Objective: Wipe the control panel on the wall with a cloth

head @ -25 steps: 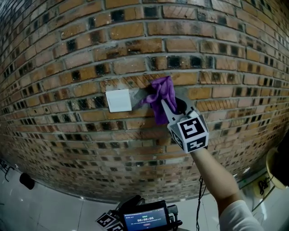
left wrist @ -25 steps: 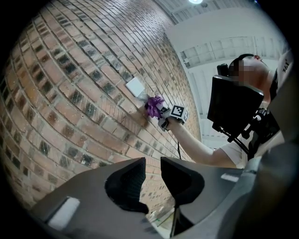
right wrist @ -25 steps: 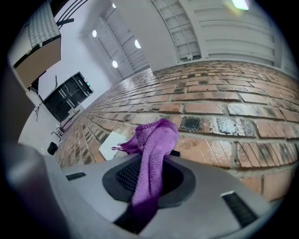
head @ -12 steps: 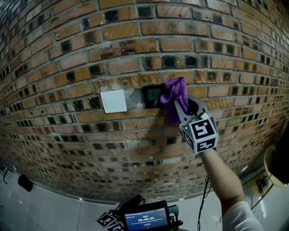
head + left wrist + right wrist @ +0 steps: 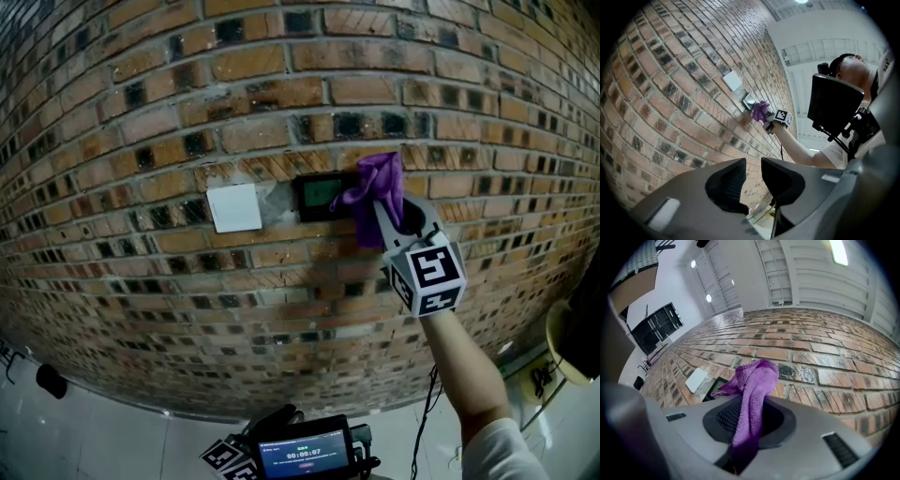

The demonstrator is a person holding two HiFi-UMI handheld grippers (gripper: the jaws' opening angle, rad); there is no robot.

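The right hand-held gripper (image 5: 394,204), clamped on the purple cloth (image 5: 378,190), has slid rightward along the brick wall (image 5: 281,94) over the last second. The cloth, which then covered the control panel (image 5: 322,195), now touches only the panel's right edge and leaves its dark face with the green display in view. The white plate (image 5: 234,207) just left of the panel is unchanged, and the left hand-held gripper (image 5: 753,168) stays low, well apart from the wall, its jaws a narrow gap apart with nothing between them.
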